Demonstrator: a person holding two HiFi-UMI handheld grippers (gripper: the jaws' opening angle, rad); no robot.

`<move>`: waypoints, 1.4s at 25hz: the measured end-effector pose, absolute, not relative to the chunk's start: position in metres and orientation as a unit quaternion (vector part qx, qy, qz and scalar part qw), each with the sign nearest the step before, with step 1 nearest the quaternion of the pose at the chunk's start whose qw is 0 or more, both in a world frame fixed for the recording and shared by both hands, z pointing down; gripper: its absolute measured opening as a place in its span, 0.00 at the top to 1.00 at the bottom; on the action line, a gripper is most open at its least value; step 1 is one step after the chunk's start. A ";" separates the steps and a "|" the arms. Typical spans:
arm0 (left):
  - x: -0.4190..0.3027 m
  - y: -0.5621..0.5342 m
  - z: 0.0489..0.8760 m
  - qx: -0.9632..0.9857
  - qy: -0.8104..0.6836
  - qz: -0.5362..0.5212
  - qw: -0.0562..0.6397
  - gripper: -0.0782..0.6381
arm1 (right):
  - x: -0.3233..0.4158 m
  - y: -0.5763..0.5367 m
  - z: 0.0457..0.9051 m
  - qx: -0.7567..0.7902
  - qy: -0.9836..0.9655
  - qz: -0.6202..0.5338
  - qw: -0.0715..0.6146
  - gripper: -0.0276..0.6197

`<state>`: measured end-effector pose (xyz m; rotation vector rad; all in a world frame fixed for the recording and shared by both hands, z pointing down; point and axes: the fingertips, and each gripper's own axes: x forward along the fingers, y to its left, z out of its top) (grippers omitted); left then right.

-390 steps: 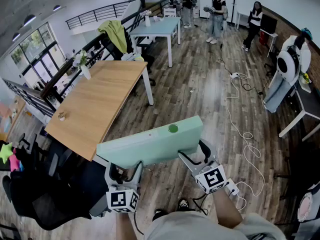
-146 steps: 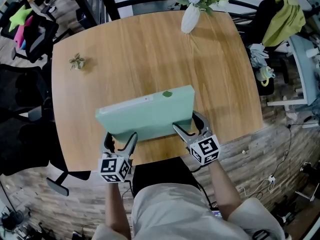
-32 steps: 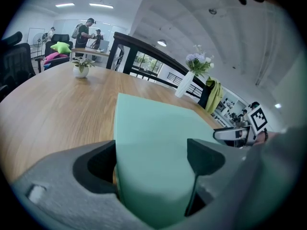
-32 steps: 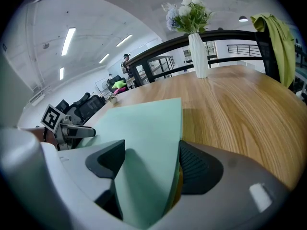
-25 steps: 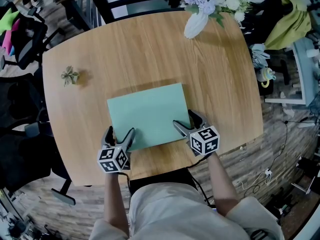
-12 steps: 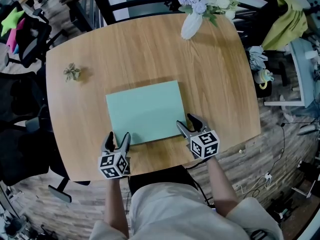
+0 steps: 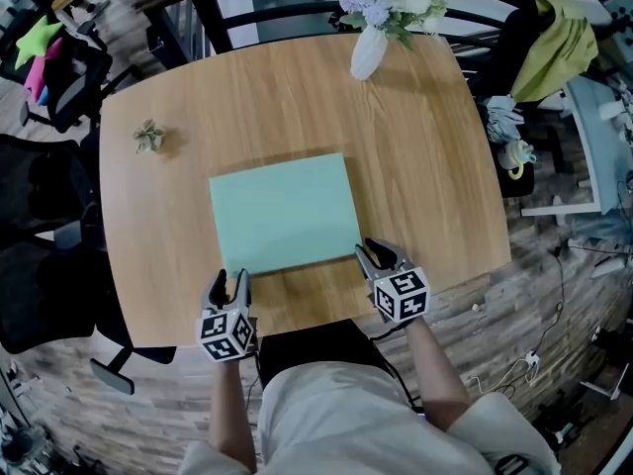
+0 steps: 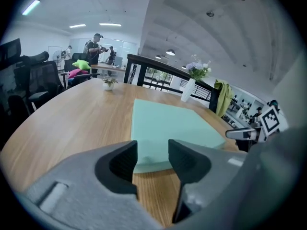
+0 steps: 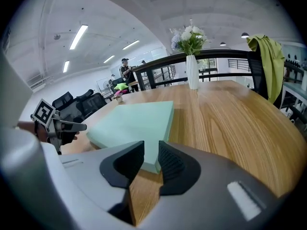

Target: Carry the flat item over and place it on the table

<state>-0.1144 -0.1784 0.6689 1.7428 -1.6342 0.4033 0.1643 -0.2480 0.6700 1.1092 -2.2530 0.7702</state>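
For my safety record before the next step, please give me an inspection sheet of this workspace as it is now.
Surface: wooden table.
Job's things: green flat pad lies flat on it.
Clutter: flower vase at far edge; small sprig at left.
Grippers: left hand-held gripper and right hand-held gripper off the pad, jaws just been closing, nothing between them.
Cables: loose cable on floor, right.
Surroundings: black chair, green garment.

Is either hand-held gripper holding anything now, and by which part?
Nothing is held. The left hand-held gripper and right hand-held gripper, jaws just closing on nothing, sit off the green pad's near edge.
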 end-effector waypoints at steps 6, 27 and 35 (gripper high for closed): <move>-0.094 -0.156 0.660 0.681 -0.630 0.155 0.340 0.73 | 0.161 -0.222 0.666 0.403 -0.835 0.261 0.268 0.86; -0.034 -0.140 0.559 0.722 -0.641 0.092 0.244 0.89 | 0.126 -0.180 0.567 0.417 -0.878 0.114 0.205 0.94; -0.025 -0.172 0.476 0.757 -0.634 0.049 0.149 0.89 | 0.115 -0.202 0.496 0.423 -0.889 0.008 0.175 0.94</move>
